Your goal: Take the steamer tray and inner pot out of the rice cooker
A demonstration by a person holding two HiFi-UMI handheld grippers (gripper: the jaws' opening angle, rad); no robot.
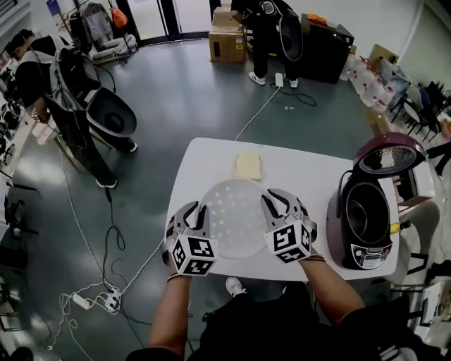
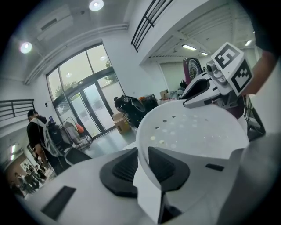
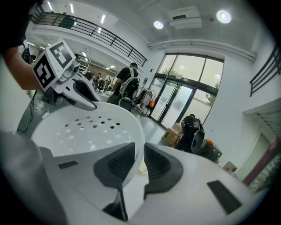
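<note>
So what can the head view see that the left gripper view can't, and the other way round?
Only the head view: the inner pot sitting in the open rice cooker, a pale yellow cloth on the white table, and cables on the floor.

Only the left gripper view: the left gripper up close, its black pads pinching the steamer tray by the rim, plus the ceiling lights.

Both: the steamer tray with its holes, and the right gripper holding its other side.
</note>
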